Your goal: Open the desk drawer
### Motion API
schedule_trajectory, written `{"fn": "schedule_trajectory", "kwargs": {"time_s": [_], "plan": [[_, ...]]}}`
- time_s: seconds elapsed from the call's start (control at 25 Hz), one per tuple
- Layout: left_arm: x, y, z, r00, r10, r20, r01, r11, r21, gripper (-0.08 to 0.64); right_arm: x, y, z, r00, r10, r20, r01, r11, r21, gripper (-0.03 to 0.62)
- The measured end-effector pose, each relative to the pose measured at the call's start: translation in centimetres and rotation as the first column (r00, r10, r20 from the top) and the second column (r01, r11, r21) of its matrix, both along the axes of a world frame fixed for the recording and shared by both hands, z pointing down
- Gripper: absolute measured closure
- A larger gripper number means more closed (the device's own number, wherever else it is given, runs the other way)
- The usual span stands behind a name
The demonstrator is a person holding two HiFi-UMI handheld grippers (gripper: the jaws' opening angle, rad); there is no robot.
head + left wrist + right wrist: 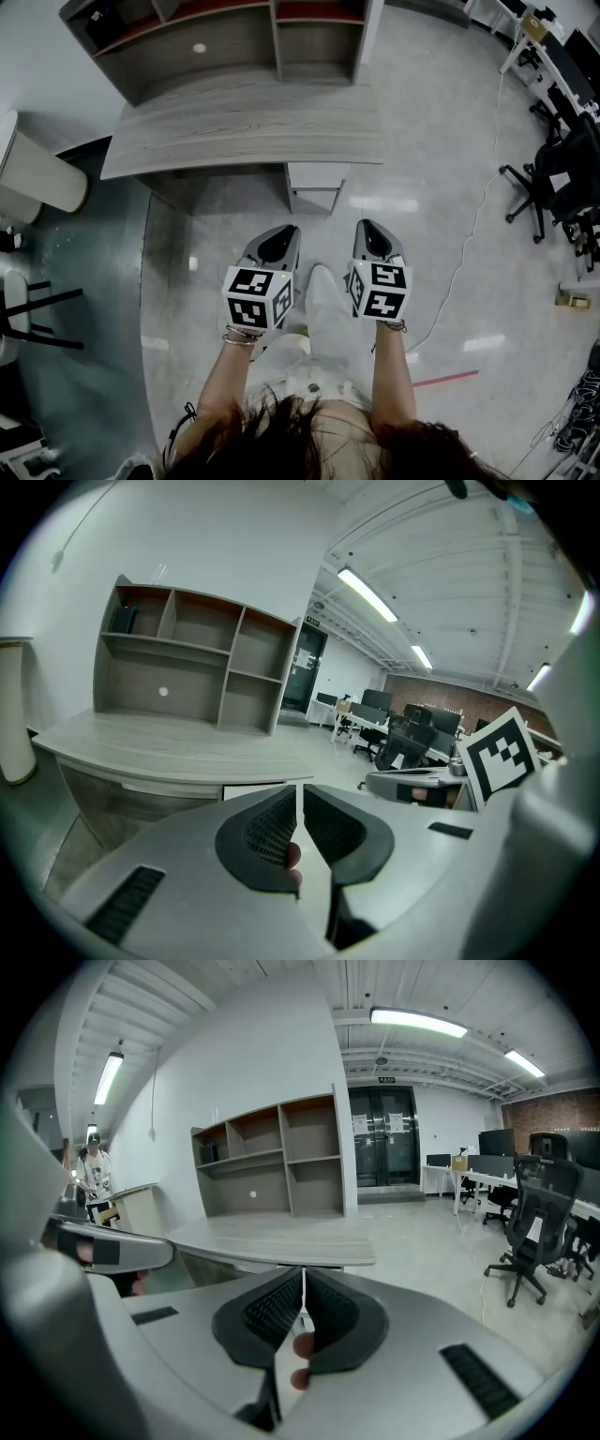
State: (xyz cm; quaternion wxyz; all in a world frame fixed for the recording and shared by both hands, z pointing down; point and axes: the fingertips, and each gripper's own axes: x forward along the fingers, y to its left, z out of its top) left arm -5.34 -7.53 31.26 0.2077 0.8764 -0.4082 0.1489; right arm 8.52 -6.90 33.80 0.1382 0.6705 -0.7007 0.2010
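Two sets of tongs are held out side by side over the pale floor, each carrying its marker cube, and both point toward the desk. The left tongs (283,232) are pressed together with nothing between the pads, as the left gripper view shows (298,791). The right tongs (367,227) are likewise pressed together and empty (302,1274). Ahead of them stands the grey wood-grain surface (244,127), with an open shelf unit (225,42) along its far edge. The desk drawer (317,176) shows as a white front tucked under the right end of the surface's near edge. It lies between the lines of the two tongs and well apart from both. Off to the right, a black office chair (548,183) stands on the floor.
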Motion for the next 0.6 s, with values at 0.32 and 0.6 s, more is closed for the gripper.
{"fn": "schedule_trajectory", "kwargs": {"time_s": [0.32,0.6], "plan": [[1.2,-2.6,1.9,1.0,0.009,-0.015,-0.01,1.0,-0.008,0.529,0.9,-2.5,2.1,1.0,0.009,-0.008,-0.01,1.0,-0.029,0.568],[1.2,-5.8,4.1,1.0,-0.001,-0.024,0.001,1.0,-0.026,0.528,1.1,-5.7,4.3,1.0,0.004,0.019,-0.002,0.998,-0.064,0.568]]}}
